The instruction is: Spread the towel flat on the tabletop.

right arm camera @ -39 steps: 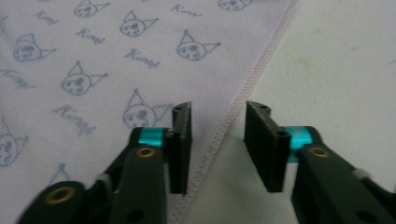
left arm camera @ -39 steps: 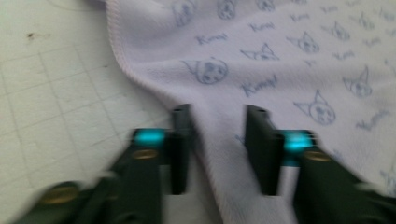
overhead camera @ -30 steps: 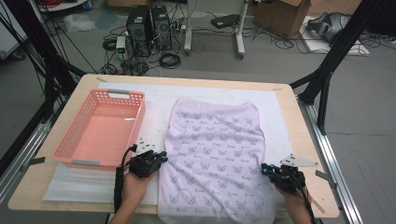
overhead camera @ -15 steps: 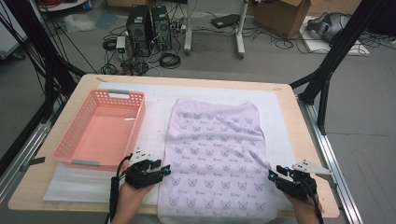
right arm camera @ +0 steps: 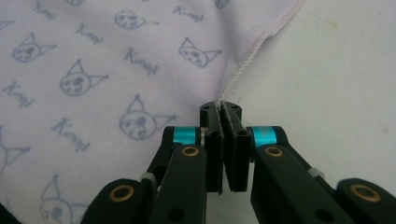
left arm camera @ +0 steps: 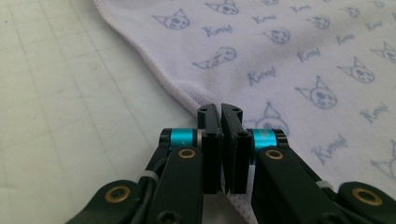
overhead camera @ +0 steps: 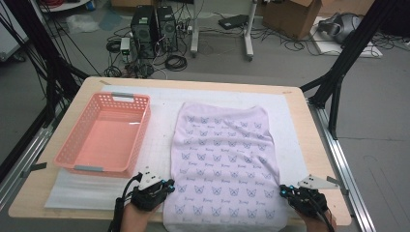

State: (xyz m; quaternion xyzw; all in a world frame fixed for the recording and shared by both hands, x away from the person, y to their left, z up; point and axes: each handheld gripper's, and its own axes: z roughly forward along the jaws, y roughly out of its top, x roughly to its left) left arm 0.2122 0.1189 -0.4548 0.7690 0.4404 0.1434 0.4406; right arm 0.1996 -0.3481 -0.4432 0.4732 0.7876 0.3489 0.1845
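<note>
Towel [overhead camera: 225, 164] lies flat on desk [overhead camera: 309, 140]; left gripper [left arm camera: 220, 112] and right gripper [right arm camera: 221, 108] fingers pinch its near edges. Recommend lifting both evenly, keeping hem taut.

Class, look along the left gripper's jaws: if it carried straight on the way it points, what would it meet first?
The left gripper, jaws shut on the towel edge, points over the cloth. It would probably slide across more towel first; beyond that, depth is unclear.

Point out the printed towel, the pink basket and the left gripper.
printed towel [overhead camera: 223, 159], high view, middle of the cloth.
pink basket [overhead camera: 141, 137], high view, its right wall.
left gripper [left arm camera: 220, 110], left gripper view, between its closed jaw tips.
</note>
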